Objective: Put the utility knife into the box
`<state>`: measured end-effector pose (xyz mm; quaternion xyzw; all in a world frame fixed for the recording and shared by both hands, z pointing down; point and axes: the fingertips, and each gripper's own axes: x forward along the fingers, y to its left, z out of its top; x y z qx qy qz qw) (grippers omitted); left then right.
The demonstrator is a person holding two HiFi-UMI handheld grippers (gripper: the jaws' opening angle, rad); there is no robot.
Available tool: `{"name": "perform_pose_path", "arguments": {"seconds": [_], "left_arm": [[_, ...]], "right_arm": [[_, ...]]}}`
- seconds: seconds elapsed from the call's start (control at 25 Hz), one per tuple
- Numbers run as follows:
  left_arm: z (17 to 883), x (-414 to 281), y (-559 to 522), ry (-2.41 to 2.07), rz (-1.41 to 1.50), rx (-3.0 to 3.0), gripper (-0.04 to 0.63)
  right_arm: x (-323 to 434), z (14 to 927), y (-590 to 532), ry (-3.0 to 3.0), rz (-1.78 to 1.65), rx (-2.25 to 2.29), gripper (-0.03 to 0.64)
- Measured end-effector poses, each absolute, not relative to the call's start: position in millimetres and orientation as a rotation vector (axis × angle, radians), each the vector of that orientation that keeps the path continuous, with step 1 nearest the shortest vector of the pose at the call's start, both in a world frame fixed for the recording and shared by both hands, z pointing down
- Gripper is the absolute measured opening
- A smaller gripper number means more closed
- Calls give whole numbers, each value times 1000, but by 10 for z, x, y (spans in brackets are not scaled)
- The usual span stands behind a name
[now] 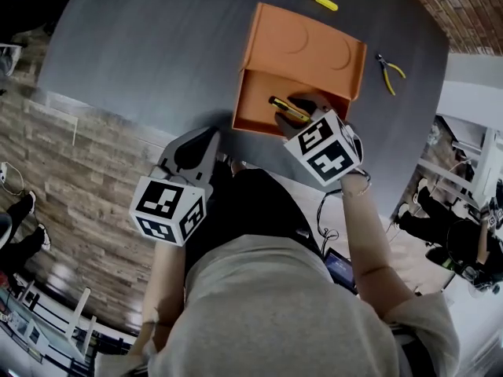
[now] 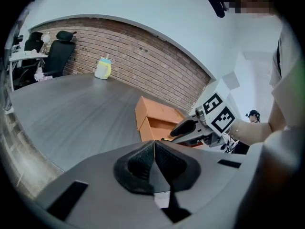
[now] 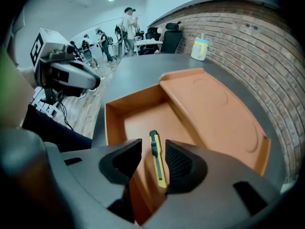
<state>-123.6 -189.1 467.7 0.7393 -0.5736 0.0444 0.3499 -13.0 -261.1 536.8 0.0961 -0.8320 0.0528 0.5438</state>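
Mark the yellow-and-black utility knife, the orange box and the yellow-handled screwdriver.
Yellow-and-black utility knife (image 3: pixel 157 162): right gripper view, middle of its body.
Orange box (image 3: pixel 143 120): right gripper view, bare inner floor.
Yellow-handled screwdriver (image 1: pixel 321 1): head view, yellow handle.

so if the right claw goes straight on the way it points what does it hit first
Probably the knife, lying between the right claw's open jaws in the box; its floor comes just beyond. Depth is unclear, so which touches first is a guess.

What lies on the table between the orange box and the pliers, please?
Nothing: the head view shows only bare grey table between the orange box and the pliers.
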Motion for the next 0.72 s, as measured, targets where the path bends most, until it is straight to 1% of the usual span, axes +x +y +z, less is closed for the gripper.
{"name": "perform_pose_path", "arguments": {"seconds": [0.12, 0.2, 0.32, 0.4, 0.44, 0.48, 0.6, 0.72], "left_arm": [[4628, -1187, -1934, -1468, 128, 1953, 21], [4543, -1155, -1988, -1461, 131, 1994, 21], [4418, -1121, -2082, -1448, 135, 2057, 21], [4353, -1075, -2133, -1431, 151, 2095, 21], [4317, -1034, -2160, -1419, 160, 2116, 21], [4282, -984, -2184, -1405, 172, 2136, 21], [4198, -845, -2223, -1366, 219, 2185, 21], [4088, -783, -2325, -1337, 241, 2256, 21]], "right_arm": [[-169, 5133, -2607, -2095, 229, 266, 169], [-180, 4935, -2640, -2216, 356, 315, 164], [-157, 4601, -2726, -2408, 593, 419, 135], [-96, 4359, -2814, -2532, 740, 522, 92], [-46, 4240, -2874, -2591, 804, 585, 55], [16, 4127, -2931, -2641, 862, 648, 3], [197, 3830, -2986, -2764, 998, 761, 5], [331, 3545, -2995, -2904, 1046, 851, 5]]}}
